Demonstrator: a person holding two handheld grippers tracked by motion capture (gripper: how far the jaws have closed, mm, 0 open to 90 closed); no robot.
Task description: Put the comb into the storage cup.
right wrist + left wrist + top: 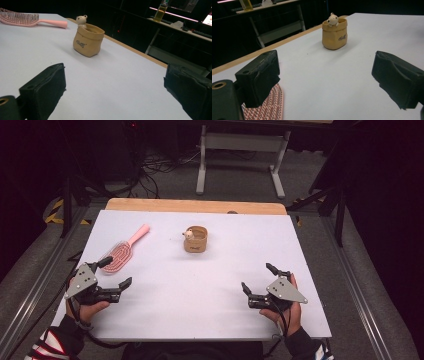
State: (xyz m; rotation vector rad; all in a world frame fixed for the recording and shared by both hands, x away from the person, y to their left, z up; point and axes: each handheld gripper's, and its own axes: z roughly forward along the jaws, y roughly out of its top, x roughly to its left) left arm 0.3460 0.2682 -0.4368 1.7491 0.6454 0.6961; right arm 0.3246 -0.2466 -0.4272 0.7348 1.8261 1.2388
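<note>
Pink hairbrush (123,251) lying flat at ten o'clock on the surface, bristles up, handle angled toward one o'clock, just beside the left gripper (116,272)

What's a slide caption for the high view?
Both grippers, left and right, rest open on the white table, near a pink hairbrush and tan bear pot.

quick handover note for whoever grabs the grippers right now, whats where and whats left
Left gripper: open, empty, low over the table's near left, one jaw over the brush head.
Right gripper: open, empty, near right.
Pink brush lies flat at far left, handle pointing away. Tan pot with a small bear figure on its rim stands upright mid-table, farther back.
Done: nothing gripped yet.
Left: likely grasp the brush, which is nearest the left gripper.
</note>
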